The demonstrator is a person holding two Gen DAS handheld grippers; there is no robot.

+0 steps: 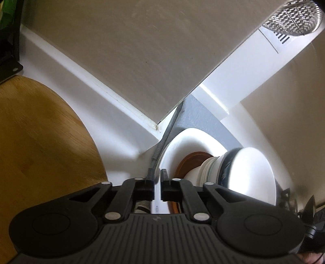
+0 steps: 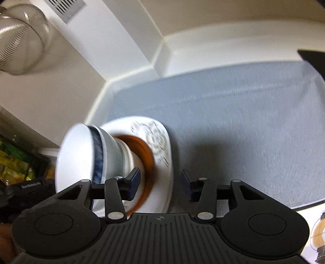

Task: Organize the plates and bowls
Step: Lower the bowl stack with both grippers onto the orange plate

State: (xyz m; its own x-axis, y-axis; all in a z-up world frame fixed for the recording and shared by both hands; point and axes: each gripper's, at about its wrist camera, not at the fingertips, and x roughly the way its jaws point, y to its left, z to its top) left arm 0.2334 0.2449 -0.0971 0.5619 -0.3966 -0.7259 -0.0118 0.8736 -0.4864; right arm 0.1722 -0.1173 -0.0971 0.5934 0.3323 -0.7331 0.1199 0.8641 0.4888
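White glazed ceramic makes up most of the stack: a broad white plate (image 2: 162,134) with rounded corners and a raised floral pattern in grey-blue lines on its face, a brown-rimmed dish (image 2: 147,150) lying on it, and on top a stack of small bowls (image 2: 121,154) whose uppermost one is a white bowl with a dark blue band (image 2: 81,154) painted round its outer rim. Motion blur softens the pattern and the bowl edges in the right wrist view. The whole pile sits on a grey-blue mat (image 2: 243,121), close to the corner where the white counter ledge (image 2: 130,71) meets the cream wall.

From the left wrist view the same white plate (image 1: 178,140) shows its plain curved rim, with the brown dish (image 1: 191,160) and the blue-banded bowl (image 1: 243,168) beyond it. The left gripper (image 1: 158,175) has its jaws drawn almost together on the near rim of the plate, a thin sliver of white edge showing between the pads. A round wooden board (image 1: 40,142) lies well to the left of it, and a metal mesh strainer (image 1: 292,18) hangs at the upper right.

The right gripper (image 2: 160,180) stands partly open with nothing pinched; its left pad lies near the foot of the bowl stack and the brown dish, its right pad over the bare mat, and the plate's edge falls in the gap between them. Whether either pad touches the crockery is unclear through the blur.
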